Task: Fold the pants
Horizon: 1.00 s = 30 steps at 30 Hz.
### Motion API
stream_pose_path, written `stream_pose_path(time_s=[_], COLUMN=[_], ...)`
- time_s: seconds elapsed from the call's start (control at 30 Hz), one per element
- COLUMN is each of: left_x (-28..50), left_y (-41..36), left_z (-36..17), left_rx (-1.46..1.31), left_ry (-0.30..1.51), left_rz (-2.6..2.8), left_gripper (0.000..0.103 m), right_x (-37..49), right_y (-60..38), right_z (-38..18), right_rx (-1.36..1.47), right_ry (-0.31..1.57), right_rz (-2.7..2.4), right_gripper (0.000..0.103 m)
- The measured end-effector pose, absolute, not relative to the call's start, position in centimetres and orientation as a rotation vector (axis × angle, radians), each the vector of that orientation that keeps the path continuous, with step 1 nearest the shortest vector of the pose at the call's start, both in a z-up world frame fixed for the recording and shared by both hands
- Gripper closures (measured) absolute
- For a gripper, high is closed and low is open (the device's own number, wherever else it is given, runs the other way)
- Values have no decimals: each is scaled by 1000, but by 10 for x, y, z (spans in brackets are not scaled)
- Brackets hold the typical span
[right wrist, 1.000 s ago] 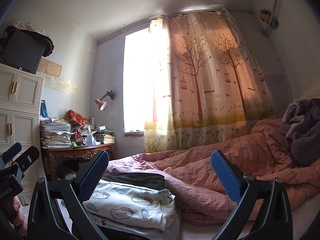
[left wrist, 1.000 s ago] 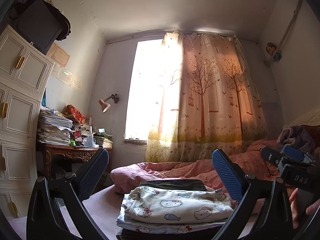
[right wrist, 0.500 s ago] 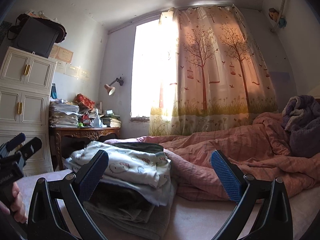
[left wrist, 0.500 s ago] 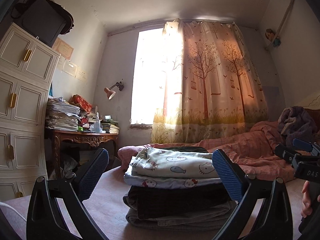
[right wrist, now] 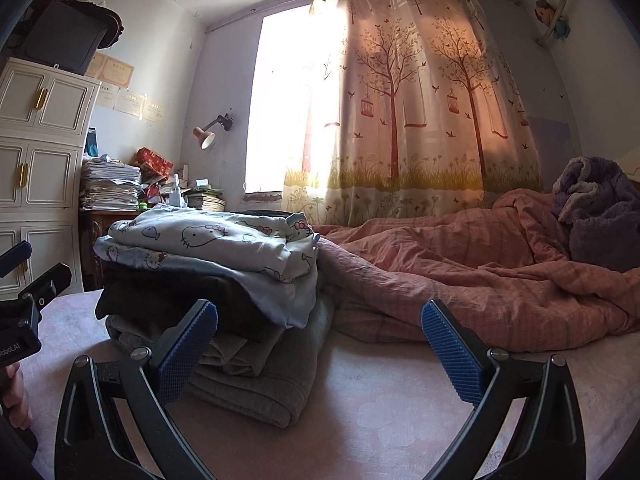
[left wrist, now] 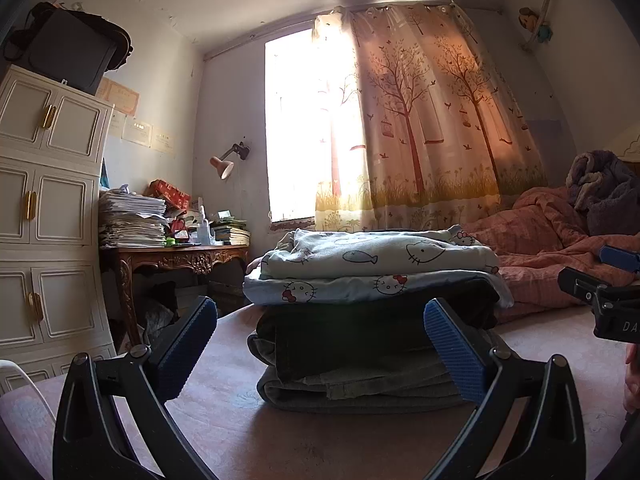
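Centre frame, a neat stack of folded pants [left wrist: 372,312], cat-print pale blue pairs over dark and grey, sits on the pink bed [left wrist: 248,432]. Left gripper [left wrist: 320,344] and right gripper [right wrist: 320,344] fingers spread wide, empty. Folding looks finished.

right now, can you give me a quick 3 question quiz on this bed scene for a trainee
1. True or false: the left gripper is shut on a garment.
2. Multiple choice: what lies on top of the stack of folded clothes? A) a purple blanket B) a cat-print garment C) a stack of papers
3. Fill in: the pink quilt lies bunched on the ____ , beside the stack.

Key:
1. False. Both it and the right gripper are open and hold nothing.
2. B, the cat-print garment.
3. Bed.
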<state>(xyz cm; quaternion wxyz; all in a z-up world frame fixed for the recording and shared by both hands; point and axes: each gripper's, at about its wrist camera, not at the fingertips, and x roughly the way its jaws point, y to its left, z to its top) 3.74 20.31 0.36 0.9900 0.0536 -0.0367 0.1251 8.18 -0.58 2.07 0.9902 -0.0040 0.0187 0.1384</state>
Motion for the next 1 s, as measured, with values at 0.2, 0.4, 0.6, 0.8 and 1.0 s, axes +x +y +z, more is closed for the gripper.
stream_pose_path(time_s=[0.2,0.4,0.6,0.8,1.0], left_x=[35,40,42,45,44], left_y=[194,199,192,199,200], left_z=[6,9,10,12,11], left_rx=[151,133,168,138,133], left_ry=[-85,-66,-57,-38,-36], left_rz=[246,241,224,245,253], left_gripper=[0,0,0,0,0], right_x=[83,85,90,95,96], right_y=[-6,-4,2,4,5], right_z=[22,26,26,27,26], right_rx=[-2,-3,-21,-13,-15], right_ry=[47,58,82,90,94], right_rz=[283,292,293,303,303], right_gripper=[0,0,0,0,0])
